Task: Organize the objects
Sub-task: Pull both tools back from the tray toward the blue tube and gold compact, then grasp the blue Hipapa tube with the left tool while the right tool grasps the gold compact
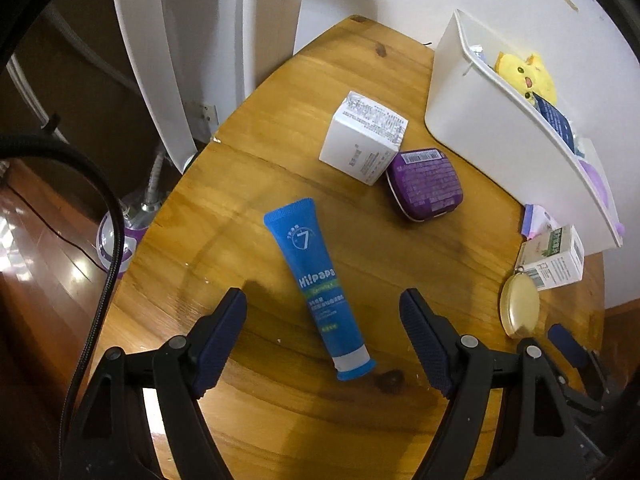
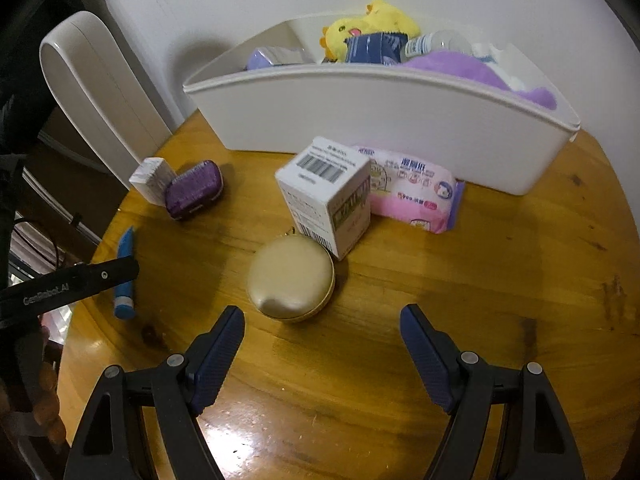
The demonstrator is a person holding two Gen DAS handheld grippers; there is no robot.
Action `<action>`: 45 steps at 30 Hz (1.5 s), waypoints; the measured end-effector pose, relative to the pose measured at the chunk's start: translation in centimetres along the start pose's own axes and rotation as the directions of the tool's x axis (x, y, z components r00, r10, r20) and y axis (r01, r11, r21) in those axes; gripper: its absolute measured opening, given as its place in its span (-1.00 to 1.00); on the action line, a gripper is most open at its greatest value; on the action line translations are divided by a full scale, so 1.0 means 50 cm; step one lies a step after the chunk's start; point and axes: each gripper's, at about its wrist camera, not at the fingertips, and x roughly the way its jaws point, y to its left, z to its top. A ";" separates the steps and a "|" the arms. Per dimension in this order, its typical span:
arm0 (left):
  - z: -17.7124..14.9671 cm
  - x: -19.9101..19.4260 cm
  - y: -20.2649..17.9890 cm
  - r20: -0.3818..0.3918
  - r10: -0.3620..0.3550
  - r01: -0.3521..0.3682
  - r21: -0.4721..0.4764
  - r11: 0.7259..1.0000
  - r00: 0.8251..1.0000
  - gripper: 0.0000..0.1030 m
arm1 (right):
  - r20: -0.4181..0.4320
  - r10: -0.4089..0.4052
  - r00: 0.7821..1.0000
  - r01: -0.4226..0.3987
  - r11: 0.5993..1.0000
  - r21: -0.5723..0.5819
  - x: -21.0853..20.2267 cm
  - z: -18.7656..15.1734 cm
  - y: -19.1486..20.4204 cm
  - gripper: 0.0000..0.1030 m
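Observation:
A blue tube [image 1: 318, 294] lies on the round wooden table [image 1: 248, 184], its lower half between the fingers of my open left gripper [image 1: 323, 304], which hovers above it. Past it stand a white box [image 1: 362, 136] and a purple case [image 1: 425, 184]. In the right wrist view my right gripper [image 2: 322, 320] is open over bare wood, just short of a gold round case [image 2: 291, 285]. Behind that case are a barcoded white box [image 2: 326, 196] and a pink wipes pack [image 2: 416, 196]. The white bin [image 2: 380, 124] at the back holds a yellow plush [image 2: 368, 24], a purple plush and packets.
A white fan-like appliance [image 2: 92, 96] stands left of the table against the wall. The blue tube [image 2: 125, 276] and left gripper arm [image 2: 68, 286] show at the right wrist view's left edge. A black cable [image 1: 100, 240] and dark floor lie beyond the table's left rim.

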 end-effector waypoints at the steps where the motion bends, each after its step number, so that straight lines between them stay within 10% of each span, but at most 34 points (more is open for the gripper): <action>1: -0.001 0.000 -0.001 0.004 0.000 0.000 -0.002 1.000 1.000 0.58 | -0.001 0.003 1.000 -0.003 1.000 0.001 0.004 -0.001 0.000 0.57; 32: -0.033 0.027 -0.039 0.061 0.185 -0.188 0.050 0.981 0.981 0.85 | 0.072 -0.116 0.991 0.122 0.989 -0.086 0.054 -0.005 0.057 0.57; 45: -0.052 0.027 -0.046 0.077 0.173 -0.179 0.078 0.981 0.982 0.91 | 0.094 -0.097 0.991 0.107 0.988 -0.111 0.047 -0.021 0.060 0.08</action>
